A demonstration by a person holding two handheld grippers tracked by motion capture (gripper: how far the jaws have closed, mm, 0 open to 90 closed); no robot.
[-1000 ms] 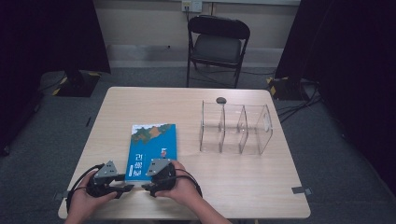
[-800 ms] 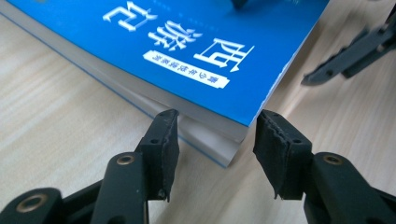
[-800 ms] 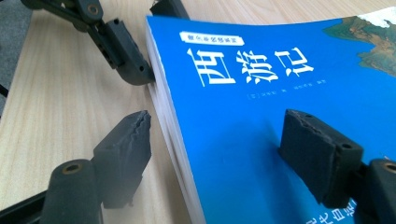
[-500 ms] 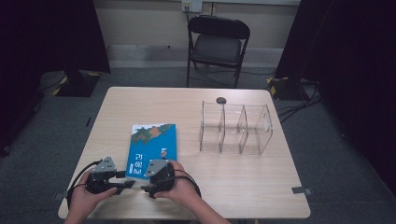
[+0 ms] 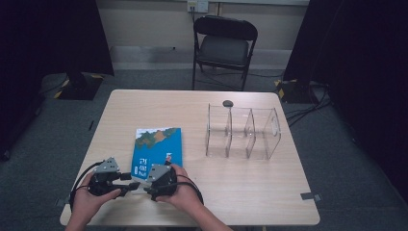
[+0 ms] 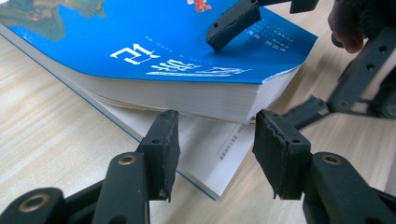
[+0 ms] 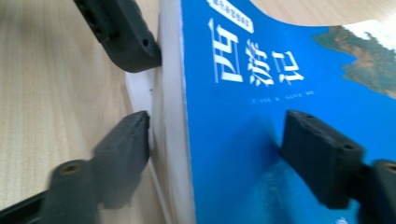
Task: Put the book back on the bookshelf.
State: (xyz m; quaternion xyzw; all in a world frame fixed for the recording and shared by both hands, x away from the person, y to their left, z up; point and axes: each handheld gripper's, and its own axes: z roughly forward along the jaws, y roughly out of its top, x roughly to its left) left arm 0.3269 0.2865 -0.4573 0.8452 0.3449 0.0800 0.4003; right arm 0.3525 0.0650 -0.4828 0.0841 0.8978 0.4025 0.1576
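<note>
A thick book with a blue cover [image 5: 159, 144] lies on the table's near left. My right gripper [image 5: 145, 182] reaches in at its near edge. One pad [image 7: 322, 158] presses on the cover [image 7: 243, 140], the other [image 7: 126, 149] sits under the page block. Its jaws have just been closing, and they now hold that block raised off the bottom pages [image 6: 210, 149]. My left gripper [image 5: 129, 183] is at the book's near left corner. In the left gripper view its jaws [image 6: 217, 144] stand apart just below the raised corner [image 6: 261, 100], with nothing gripped.
A clear acrylic organiser with three compartments [image 5: 243, 132] stands on the table's right half. A small dark round object [image 5: 227, 103] lies behind it. A black folding chair [image 5: 223, 45] stands beyond the far edge. Bare tabletop [image 5: 269, 192] stretches to my right.
The left gripper has edged slightly to the left. The right gripper and the book stay where they were.
</note>
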